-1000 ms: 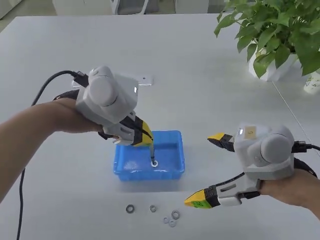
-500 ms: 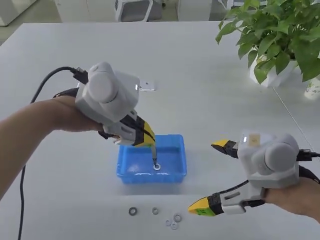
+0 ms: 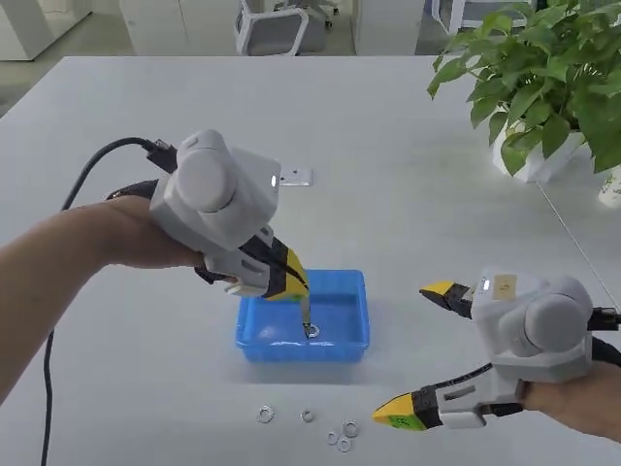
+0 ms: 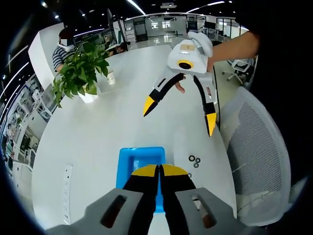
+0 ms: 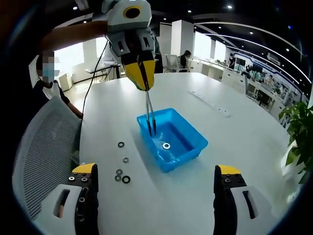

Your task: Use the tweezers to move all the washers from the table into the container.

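Just over the blue container point(image 3: 301, 351), the left hand-held gripper point(image 3: 289, 282) has its jaws pressed together on a pair of tweezers point(image 3: 306, 309), which angle down from the yellow tips into the tray. In the right gripper view the tweezer points hang inside the container, near its left wall, and one washer point(image 5: 167, 145) lies flat on the blue floor just beside them, not touching. From the head view that washer sits right at the tweezer tip, and contact cannot be judged there.

The right hand-held gripper point(image 3: 409, 354) is held off to the container's right, above the white counter point(image 3: 408, 194), its two yellow-tipped jaws spread wide apart with nothing between them.

Five more washers point(image 3: 307, 416) lie loose on the counter in front of the container: two singly, and three bunched close together nearer the right hand-held gripper.

A potted plant point(image 3: 543, 87) stands at the counter's far right corner, a black cable point(image 3: 87, 175) trails from the left hand-held gripper, and a mesh chair point(image 5: 44, 147) is seen beside the counter in the right gripper view.
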Demonstrator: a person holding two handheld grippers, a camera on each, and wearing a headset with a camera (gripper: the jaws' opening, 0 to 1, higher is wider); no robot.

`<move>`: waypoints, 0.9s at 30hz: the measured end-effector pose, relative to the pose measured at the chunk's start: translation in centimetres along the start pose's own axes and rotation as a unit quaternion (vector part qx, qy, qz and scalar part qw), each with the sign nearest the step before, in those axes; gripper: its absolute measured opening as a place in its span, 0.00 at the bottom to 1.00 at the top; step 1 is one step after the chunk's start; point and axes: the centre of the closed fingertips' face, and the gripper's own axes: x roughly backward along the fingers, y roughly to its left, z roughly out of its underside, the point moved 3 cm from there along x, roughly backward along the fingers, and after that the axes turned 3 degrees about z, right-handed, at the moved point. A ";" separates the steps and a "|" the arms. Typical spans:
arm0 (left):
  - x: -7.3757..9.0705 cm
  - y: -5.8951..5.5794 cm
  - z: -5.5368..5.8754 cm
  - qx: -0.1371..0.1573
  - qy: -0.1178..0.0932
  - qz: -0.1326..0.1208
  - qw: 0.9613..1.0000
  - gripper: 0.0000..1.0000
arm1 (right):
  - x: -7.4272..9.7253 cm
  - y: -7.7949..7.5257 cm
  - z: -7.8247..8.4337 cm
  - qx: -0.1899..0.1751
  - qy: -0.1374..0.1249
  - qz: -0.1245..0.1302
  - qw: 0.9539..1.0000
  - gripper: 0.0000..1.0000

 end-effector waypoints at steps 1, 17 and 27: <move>-0.1 -0.2 0.0 0.001 -0.002 0.001 1.000 0.05 | 0.0 0.1 0.0 0.000 0.001 0.000 1.000 0.99; 0.0 -1.5 0.0 -0.001 -0.008 -0.006 1.000 0.05 | 0.3 0.7 0.8 0.000 0.003 0.004 1.000 0.98; 0.0 -2.1 -0.2 -0.003 -0.009 -0.004 1.000 0.05 | 0.4 0.9 1.0 -0.003 0.002 0.005 1.000 0.97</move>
